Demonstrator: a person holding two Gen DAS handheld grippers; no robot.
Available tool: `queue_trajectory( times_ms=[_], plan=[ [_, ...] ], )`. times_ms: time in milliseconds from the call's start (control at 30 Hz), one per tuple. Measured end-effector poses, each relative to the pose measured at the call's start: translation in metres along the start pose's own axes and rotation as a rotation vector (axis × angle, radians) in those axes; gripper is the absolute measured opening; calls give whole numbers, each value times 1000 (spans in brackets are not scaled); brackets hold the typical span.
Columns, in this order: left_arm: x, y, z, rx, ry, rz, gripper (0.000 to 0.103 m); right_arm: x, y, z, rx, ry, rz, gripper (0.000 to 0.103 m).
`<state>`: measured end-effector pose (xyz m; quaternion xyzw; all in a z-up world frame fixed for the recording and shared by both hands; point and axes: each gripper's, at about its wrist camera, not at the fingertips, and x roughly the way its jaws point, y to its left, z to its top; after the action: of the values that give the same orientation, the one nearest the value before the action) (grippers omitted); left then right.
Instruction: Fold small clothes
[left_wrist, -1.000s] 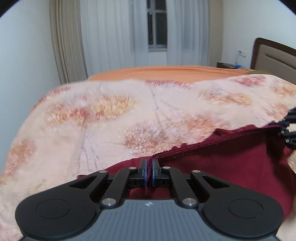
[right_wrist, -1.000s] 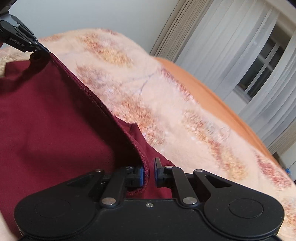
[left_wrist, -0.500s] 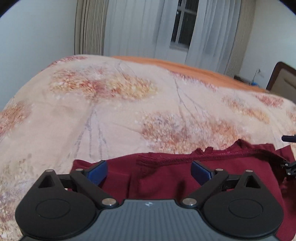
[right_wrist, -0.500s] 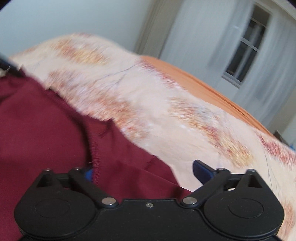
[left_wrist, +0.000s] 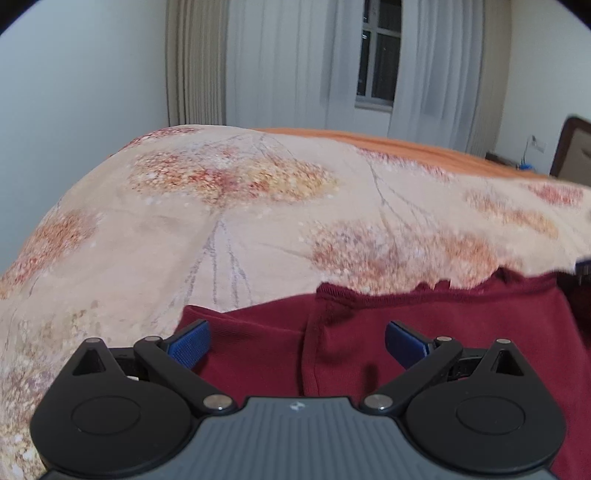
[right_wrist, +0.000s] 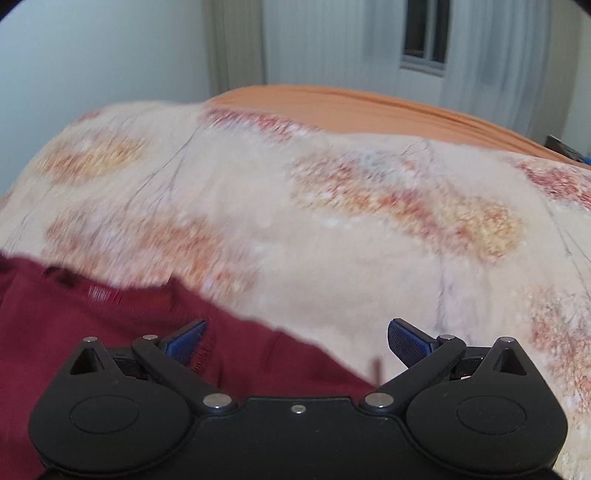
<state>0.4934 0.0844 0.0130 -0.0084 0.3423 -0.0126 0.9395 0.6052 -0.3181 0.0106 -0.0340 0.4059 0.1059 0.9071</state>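
Floral bedspread (left_wrist: 258, 236) — maroon garment (left_wrist: 443, 332) lies loose beneath both spread tools (left_wrist: 297, 341) (right_wrist: 297, 341).

Both wrist views: bedspread (left_wrist: 258, 229), close.

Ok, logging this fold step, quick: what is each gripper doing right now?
Left gripper: jaws just opened wide, holding nothing; the dark red garment lies loose beneath.
Right gripper: jaws open, holding nothing, over the garment's edge and the blanket.
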Motion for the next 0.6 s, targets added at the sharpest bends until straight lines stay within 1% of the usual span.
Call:
queue_trajectory(
  times_ms=[33,67,100,167,200,300,333,400,433,500,533,567,600],
  plan=[
    [4,-3,-3,20,2,15,102,-4,-3,3,29,-37,-22,102],
    [8,-5,-5,31,3,30,99,-9,-4,3,43,-76,-27,102],
    [10,-6,-7,35,0,40,96,-14,-6,3,45,-104,-27,102],
    [10,-6,-9,35,-18,37,96,-25,-9,-1,22,-145,-30,102],
    [9,-5,-10,33,-35,30,96,-31,-11,-5,9,-168,-2,102],
    [1,2,-8,11,-81,-19,96,-48,-12,-26,-43,-201,192,102],
    [0,4,-6,4,-88,-40,96,-54,-11,-34,-61,-207,237,102],
    [1,6,-2,-11,-79,-70,90,-61,-6,-48,-94,-212,279,102],
    [3,7,-1,-19,-66,-82,87,-62,-1,-53,-116,-210,287,99],
    [8,6,1,-26,-40,-95,74,-61,11,-60,-176,-193,294,89],
    [10,4,2,-27,-34,-100,69,-59,17,-63,-204,-183,284,80],
    [12,3,1,-25,-26,-113,51,-57,22,-65,-227,-179,276,62],
    [14,2,2,-24,-14,-131,25,-54,26,-66,-244,-175,269,50]
  ],
)
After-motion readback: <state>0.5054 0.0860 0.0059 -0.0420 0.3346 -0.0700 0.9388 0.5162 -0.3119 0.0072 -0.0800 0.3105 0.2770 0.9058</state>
